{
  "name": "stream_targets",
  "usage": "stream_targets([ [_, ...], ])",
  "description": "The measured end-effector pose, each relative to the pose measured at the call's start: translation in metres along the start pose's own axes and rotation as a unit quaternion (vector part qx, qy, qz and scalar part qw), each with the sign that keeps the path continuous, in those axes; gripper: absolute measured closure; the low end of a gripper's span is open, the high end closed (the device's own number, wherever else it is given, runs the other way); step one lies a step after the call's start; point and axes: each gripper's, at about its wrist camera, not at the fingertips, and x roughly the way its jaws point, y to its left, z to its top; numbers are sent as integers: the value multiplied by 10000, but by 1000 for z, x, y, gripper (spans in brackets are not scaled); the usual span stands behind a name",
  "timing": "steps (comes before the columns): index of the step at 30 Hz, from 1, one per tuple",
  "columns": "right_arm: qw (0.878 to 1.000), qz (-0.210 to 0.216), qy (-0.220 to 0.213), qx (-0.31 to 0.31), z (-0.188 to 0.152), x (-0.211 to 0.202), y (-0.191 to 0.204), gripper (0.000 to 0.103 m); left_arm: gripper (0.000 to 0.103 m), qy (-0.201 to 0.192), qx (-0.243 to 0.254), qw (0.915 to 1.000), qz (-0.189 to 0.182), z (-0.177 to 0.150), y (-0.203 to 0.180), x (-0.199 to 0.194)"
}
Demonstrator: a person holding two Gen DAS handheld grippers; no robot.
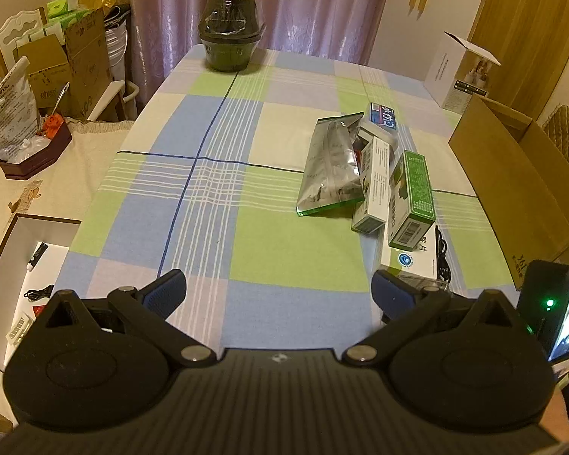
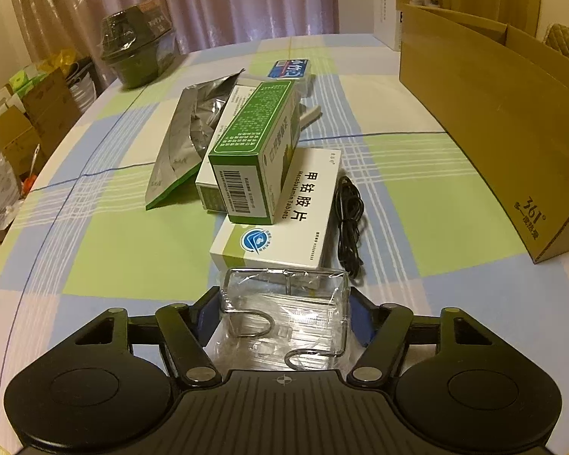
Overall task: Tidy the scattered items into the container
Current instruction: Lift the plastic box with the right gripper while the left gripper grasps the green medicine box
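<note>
The right gripper [image 2: 284,313] is closed on a clear plastic packet [image 2: 284,311] of metal hooks, pads pressing its two sides, probably to carry it to the cardboard box [image 2: 493,113] at right. The left gripper [image 1: 278,292] hovers over the checked tablecloth [image 1: 208,208], fingers spread, holding nothing. Ahead of the packet lie the white tablet box [image 2: 284,220], green box [image 2: 252,151], silver pouch [image 2: 193,136] and black cable [image 2: 349,223].

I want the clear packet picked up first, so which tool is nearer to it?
Right. The right tool has its fingers on either side of the clear packet. The left tool hangs open over bare tablecloth, the packet beside its right finger.
</note>
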Motion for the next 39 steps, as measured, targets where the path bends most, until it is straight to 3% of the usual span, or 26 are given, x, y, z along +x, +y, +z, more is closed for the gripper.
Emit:
stream_targets([
  [10, 9996, 70, -232, -131, 4, -33, -19, 33, 1, -14, 262, 9996, 103, 1, -10, 1],
  [16, 9979, 35, -627, -140, 25, -74, -48, 33, 1, 9, 492, 9987, 139, 1, -18, 1],
  [23, 9937, -162, -1105, -8, 66, -120, -102, 33, 1, 147, 956, 9953, -85, 1, -36, 5],
  [31, 9909, -317, -1306, 86, 85, -137, -140, 33, 1, -118, 1525, 9873, -432, 22, -87, 26],
  [37, 9906, -261, -1332, 166, 87, -135, -149, 33, 15, -98, 1753, 9820, -695, 56, -126, 68],
  [39, 9905, -220, -1342, 205, 88, -132, -150, 33, 25, 25, 1860, 9800, -702, 65, -137, 87],
])
